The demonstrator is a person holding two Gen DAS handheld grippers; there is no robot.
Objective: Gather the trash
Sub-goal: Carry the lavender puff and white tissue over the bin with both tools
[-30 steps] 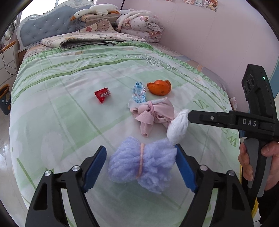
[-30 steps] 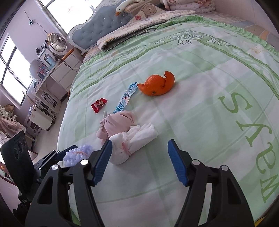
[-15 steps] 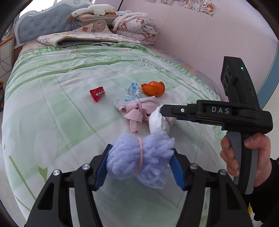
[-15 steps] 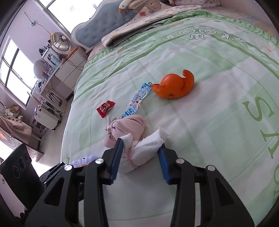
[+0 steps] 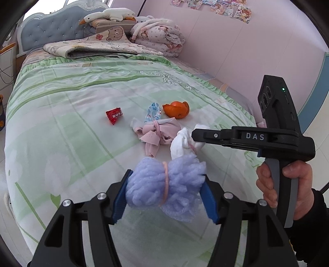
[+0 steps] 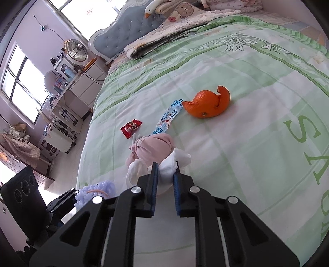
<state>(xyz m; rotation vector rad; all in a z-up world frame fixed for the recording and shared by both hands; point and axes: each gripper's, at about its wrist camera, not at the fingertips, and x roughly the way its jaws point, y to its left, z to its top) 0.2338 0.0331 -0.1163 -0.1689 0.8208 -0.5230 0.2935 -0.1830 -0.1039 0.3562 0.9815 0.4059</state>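
My left gripper [image 5: 165, 190] is shut on a fluffy lilac bundle [image 5: 164, 182] tied with a pink band, near the bed's front edge. My right gripper [image 6: 165, 174] is shut on a white tied cloth bundle [image 6: 170, 164], which also shows in the left wrist view [image 5: 182, 143]. A pink tied bundle [image 5: 156, 133] lies just beyond it, touching it. Farther back lie a red candy wrapper [image 5: 114, 115], a blue-white wrapper strip [image 5: 153, 109] and an orange peel [image 5: 176, 109]. These lie on the bed in the right wrist view too: red wrapper [image 6: 130, 127], blue-white strip [image 6: 167, 117], orange peel [image 6: 207, 102].
The green bedspread [image 5: 72, 98] covers the bed. Folded quilts, pillows and a goose toy [image 5: 109, 15] sit at the headboard. A pink wall [image 5: 236, 51] runs along the right. A desk with a fan [image 6: 76, 51] and shelves stands left of the bed.
Both grippers have closed: the left on the lilac bundle, the right on the white bundle. Both bundles have shifted slightly with them.
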